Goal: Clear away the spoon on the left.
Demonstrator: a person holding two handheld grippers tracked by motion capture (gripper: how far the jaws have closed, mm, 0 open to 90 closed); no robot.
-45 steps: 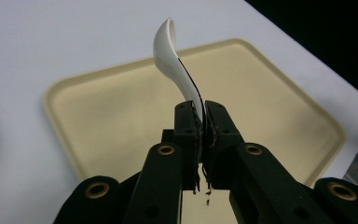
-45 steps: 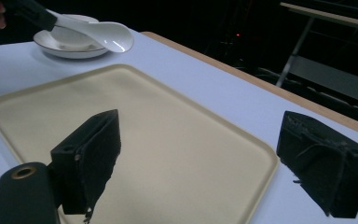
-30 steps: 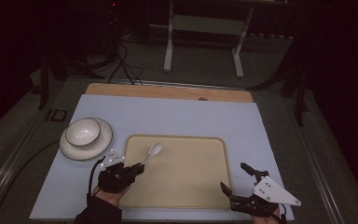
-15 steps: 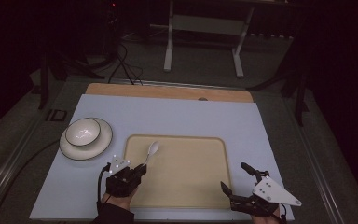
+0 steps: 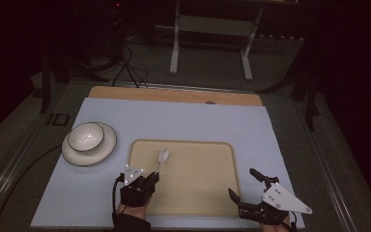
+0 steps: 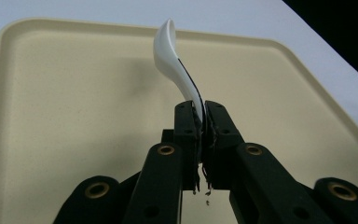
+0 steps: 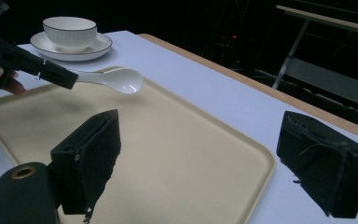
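Note:
A white spoon (image 5: 163,156) (image 6: 173,60) (image 7: 116,79) hangs just above the left part of the beige tray (image 5: 198,179) (image 6: 74,116) (image 7: 168,140). My left gripper (image 5: 149,177) (image 6: 200,109) is shut on the spoon's handle, bowl pointing away from me. The left gripper (image 7: 51,73) also enters the right gripper view from the left, with the spoon sticking out of it. My right gripper (image 5: 244,186) (image 7: 205,158) stands open near the tray's front right corner, nothing between its pads.
A white bowl (image 5: 85,136) (image 7: 70,30) sits on a saucer (image 5: 89,152) (image 7: 74,49) left of the tray on the pale blue mat (image 5: 183,121). A wooden strip (image 5: 174,95) runs along the far edge. Dark floor, cables and a frame lie beyond.
My left gripper has drawn back toward me and down a little with the spoon in it, so the spoon sits lower over the tray. The right gripper has kept still.

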